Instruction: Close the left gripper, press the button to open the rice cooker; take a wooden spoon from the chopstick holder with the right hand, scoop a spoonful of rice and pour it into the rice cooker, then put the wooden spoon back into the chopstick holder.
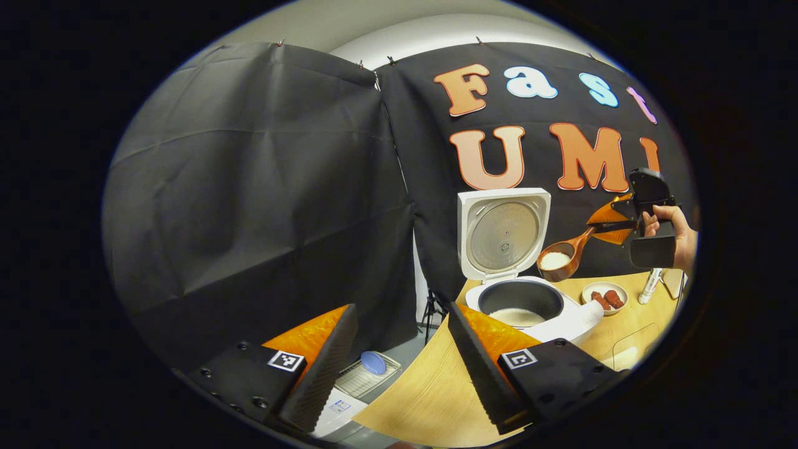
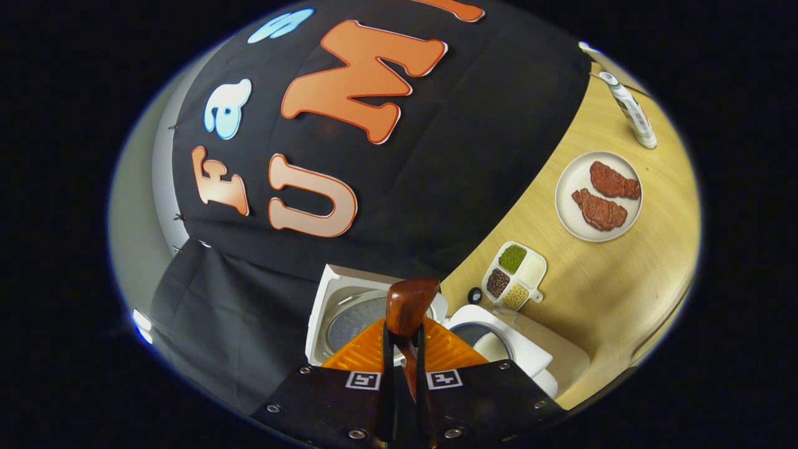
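Note:
The white rice cooker [image 1: 530, 312] stands open on the wooden table [image 1: 436, 386], lid [image 1: 504, 231] upright and some rice in its dark pot. Just above the cooker's right rim hangs a wooden spoon [image 1: 561, 259] with a heap of white rice in its bowl. My right gripper [image 1: 614, 226], held by a hand [image 1: 673, 227], is shut on the spoon's handle. In the right gripper view the spoon [image 2: 408, 305] points forward from the right gripper [image 2: 404, 349], over the open cooker [image 2: 492, 343]. My left gripper [image 1: 402, 368] stands open and empty, back from the cooker at the table's left edge.
A plate with two red meat pieces [image 1: 603, 298] and a white tube [image 1: 650, 285] lie right of the cooker. A divided dish of grains [image 2: 514, 274] sits behind it, beside the plate [image 2: 598, 196]. Off the table's left edge, a tray with a blue object [image 1: 373, 368] sits lower down.

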A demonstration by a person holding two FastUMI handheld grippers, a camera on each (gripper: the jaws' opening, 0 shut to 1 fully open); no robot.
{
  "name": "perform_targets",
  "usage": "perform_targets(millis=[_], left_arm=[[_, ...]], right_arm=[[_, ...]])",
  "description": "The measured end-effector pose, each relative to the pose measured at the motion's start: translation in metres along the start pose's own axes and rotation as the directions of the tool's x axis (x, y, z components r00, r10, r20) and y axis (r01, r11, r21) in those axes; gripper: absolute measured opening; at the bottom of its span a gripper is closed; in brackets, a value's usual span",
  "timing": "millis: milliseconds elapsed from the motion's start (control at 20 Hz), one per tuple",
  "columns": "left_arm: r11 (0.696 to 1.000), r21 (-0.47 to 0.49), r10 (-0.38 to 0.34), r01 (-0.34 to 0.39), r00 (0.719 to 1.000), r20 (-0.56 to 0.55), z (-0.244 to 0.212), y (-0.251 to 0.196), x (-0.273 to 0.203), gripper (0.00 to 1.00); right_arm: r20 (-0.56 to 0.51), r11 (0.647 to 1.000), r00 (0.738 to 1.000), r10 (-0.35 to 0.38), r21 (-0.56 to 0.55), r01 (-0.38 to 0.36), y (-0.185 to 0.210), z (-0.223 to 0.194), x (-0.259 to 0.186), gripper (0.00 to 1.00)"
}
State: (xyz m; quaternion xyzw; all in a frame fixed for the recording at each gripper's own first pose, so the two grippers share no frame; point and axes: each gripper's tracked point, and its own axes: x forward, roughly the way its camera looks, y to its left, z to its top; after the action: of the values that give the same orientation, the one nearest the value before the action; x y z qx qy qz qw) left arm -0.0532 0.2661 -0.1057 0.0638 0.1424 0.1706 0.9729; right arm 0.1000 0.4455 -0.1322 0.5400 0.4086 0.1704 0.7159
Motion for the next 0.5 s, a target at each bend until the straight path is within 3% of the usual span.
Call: perform_targets(millis=[50,200,250,300,500], left_arm=[[1.0,0.002,-0.004,0.004,1.0,-0.002,-0.001,-0.001,0.002,0.99],[1.0,0.009,-0.02,0.02,1.0,-0.007,-0.002,-0.005,0.006,0.95],[1.0,0.01,-0.028,0.028,1.0,-0.006,-0.003,-0.008,0.007,0.99],[0.999,0.013,-0.038,0.038,0.999,-0.006,-0.001,-0.011,0.009,0.95],[0.997,0.026,-0.066,0.066,0.998,-0.005,-0.004,-0.019,0.011,0.99]], right_arm=[[0.01,0.999,1.0,-0.009,-0.033,0.01,0.0,0.0,0.004,0.13],[0.031,0.989,0.999,-0.015,-0.149,0.02,0.009,-0.005,0.011,0.12],[0.045,0.977,0.999,-0.008,-0.21,0.017,0.015,-0.006,0.013,0.12],[0.062,0.959,0.998,0.001,-0.283,0.017,0.021,-0.007,0.013,0.13],[0.106,0.859,0.992,0.063,-0.511,0.0,0.056,-0.01,0.016,0.13]])
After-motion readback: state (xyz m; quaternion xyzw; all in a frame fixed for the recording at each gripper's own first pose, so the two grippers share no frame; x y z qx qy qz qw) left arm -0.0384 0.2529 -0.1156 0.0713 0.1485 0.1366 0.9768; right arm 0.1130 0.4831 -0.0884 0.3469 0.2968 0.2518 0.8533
